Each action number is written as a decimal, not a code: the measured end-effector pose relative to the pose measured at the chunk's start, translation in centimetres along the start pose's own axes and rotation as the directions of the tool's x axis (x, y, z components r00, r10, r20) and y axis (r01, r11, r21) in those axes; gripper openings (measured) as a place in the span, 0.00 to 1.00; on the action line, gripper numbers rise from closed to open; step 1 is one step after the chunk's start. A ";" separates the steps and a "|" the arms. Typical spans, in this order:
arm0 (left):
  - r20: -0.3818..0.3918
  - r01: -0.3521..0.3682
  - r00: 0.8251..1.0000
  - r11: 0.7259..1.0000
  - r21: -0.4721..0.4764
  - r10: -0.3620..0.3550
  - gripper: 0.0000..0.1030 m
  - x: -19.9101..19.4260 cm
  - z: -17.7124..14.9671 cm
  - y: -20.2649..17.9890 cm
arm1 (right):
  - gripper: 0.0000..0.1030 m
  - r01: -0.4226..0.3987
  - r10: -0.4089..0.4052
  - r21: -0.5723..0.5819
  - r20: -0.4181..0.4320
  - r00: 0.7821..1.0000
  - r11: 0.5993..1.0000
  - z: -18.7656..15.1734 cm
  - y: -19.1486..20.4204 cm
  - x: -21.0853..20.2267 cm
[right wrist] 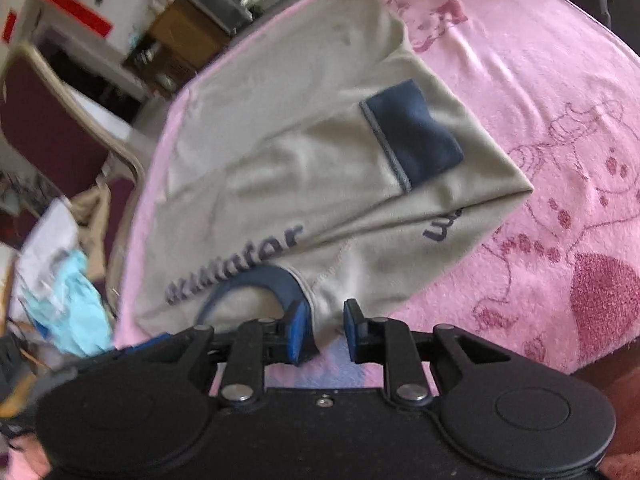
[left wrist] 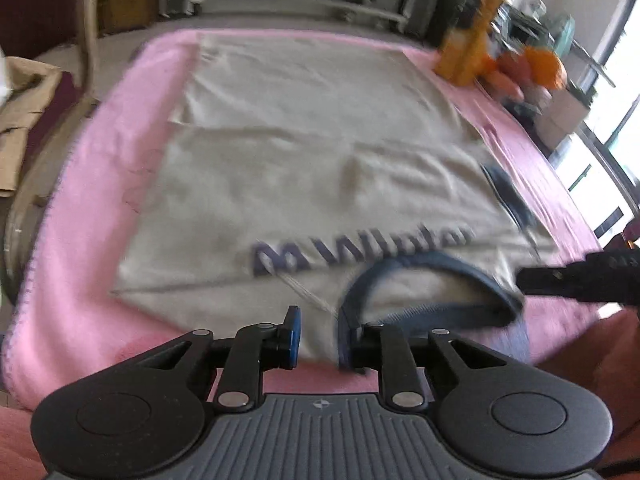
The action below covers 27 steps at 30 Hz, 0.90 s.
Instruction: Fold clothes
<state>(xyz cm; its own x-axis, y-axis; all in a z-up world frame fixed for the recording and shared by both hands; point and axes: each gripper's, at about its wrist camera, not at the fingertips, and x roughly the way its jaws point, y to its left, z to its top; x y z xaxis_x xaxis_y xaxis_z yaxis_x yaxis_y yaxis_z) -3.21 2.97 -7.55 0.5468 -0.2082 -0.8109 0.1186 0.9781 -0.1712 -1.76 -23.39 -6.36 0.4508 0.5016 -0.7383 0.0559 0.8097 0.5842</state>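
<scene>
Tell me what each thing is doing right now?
Grey T-shirt: lying flat, sleeves folded in, collar end between both grippers.
Pink blanket: spread under shirt.
Left gripper: jaws apart, collar edge between.
Right gripper: jaws apart, shoulder cloth between.
Orange plush toy: upright.

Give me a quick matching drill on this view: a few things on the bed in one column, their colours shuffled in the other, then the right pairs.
Things:
1. T-shirt
2. Neckband
3. Blanket
4. Plush toy

Colours:
A. pink
B. orange
C. pale grey-beige
D. navy blue

Pairs: 1-C, 2-D, 3-A, 4-B
</scene>
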 end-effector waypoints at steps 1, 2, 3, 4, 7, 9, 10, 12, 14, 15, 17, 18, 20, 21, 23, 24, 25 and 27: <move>-0.001 -0.008 1.000 1.000 -0.016 0.008 0.19 0.3 0.2 0.2 | 0.21 -0.005 0.005 0.003 0.015 1.000 1.000 0.1 0.1 -0.1; -0.013 -0.014 1.000 1.000 -0.024 0.013 0.19 0.7 0.3 0.2 | 0.21 -0.010 0.010 -0.001 0.016 1.000 1.000 0.2 0.2 0.2; -0.035 -0.021 0.999 1.000 -0.019 0.020 0.19 1.2 0.2 0.2 | 0.21 -0.014 0.014 -0.006 0.016 1.000 1.000 0.2 0.4 0.4; -0.048 -0.035 0.998 0.999 -0.001 0.035 0.20 1.4 0.1 -0.1 | 0.21 -0.007 0.007 -0.014 0.001 1.000 1.000 0.2 0.6 0.8; -0.045 -0.063 0.997 0.997 0.043 0.065 0.21 1.0 -0.1 -0.5 | 0.21 0.023 -0.026 -0.044 -0.050 0.998 0.999 -0.2 1.3 2.0; -0.030 -0.052 0.998 0.998 0.019 0.053 0.22 0.4 0.1 0.0 | 0.23 0.020 -0.023 -0.058 -0.047 0.999 0.998 -0.3 1.5 1.6; -0.013 -0.054 0.998 0.999 0.001 0.054 0.22 0.0 0.3 0.3 | 0.23 0.010 -0.012 -0.058 -0.036 0.999 0.998 -0.2 1.6 1.2; 0.029 -0.055 0.998 0.998 -0.041 0.056 0.22 -1.1 1.2 1.2 | 0.23 -0.020 0.020 -0.056 0.010 1.000 0.998 0.2 2.0 0.0; 0.071 -0.048 0.996 0.996 -0.077 0.053 0.22 -2.2 2.4 2.1 | 0.23 -0.056 0.060 -0.067 0.066 0.996 0.996 1.3 2.8 -1.6; 0.100 -0.044 0.994 0.995 -0.085 0.053 0.22 -2.9 3.2 2.4 | 0.23 -0.072 0.080 -0.079 0.098 0.992 0.994 1.9 3.4 -2.5; 0.166 -0.040 0.985 0.995 -0.089 0.054 0.22 -4.4 4.9 2.9 | 0.23 -0.101 0.122 -0.124 0.175 0.977 0.987 3.9 5.0 -4.7; 0.197 -0.039 0.979 0.996 -0.082 0.054 0.22 -5.0 5.8 3.0 | 0.23 -0.107 0.137 -0.150 0.208 0.969 0.983 5.0 5.7 -5.5; 0.252 -0.044 0.966 0.997 -0.059 0.058 0.22 -6.1 7.8 3.1 | 0.23 -0.102 0.159 -0.208 0.279 0.947 0.973 7.1 7.4 -7.3; 0.271 -0.052 0.960 0.997 -0.049 0.064 0.22 -6.3 8.8 3.1 | 0.23 -0.102 0.171 -0.230 0.305 0.937 0.968 8.2 8.1 -7.9; 0.292 -0.067 0.954 0.997 -0.033 0.074 0.23 -6.2 10.6 3.2 | 0.24 -0.113 0.193 -0.248 0.327 0.925 0.962 10.5 9.1 -8.3; 0.290 -0.073 0.954 0.997 -0.027 0.077 0.23 -5.8 11.3 3.2 | 0.24 -0.113 0.193 -0.246 0.330 0.924 0.963 11.4 9.2 -8.0; 0.280 -0.080 0.957 0.997 -0.020 0.082 0.25 -5.0 11.9 3.4 | 0.24 -0.112 0.191 -0.242 0.332 0.924 0.964 12.2 9.3 -7.7; 0.234 -0.096 0.967 0.995 -0.016 0.097 0.26 -2.5 12.6 3.9 | 0.24 -0.082 0.162 -0.238 0.338 0.927 0.968 13.4 8.8 -5.8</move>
<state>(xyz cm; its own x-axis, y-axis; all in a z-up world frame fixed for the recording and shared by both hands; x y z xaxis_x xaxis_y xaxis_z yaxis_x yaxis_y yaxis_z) 6.33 7.25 0.81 0.7344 -0.1069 -0.6702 0.0523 0.9935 -0.1012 8.07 -23.29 7.60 0.7284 0.4933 -0.4756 -0.1952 0.8147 0.5460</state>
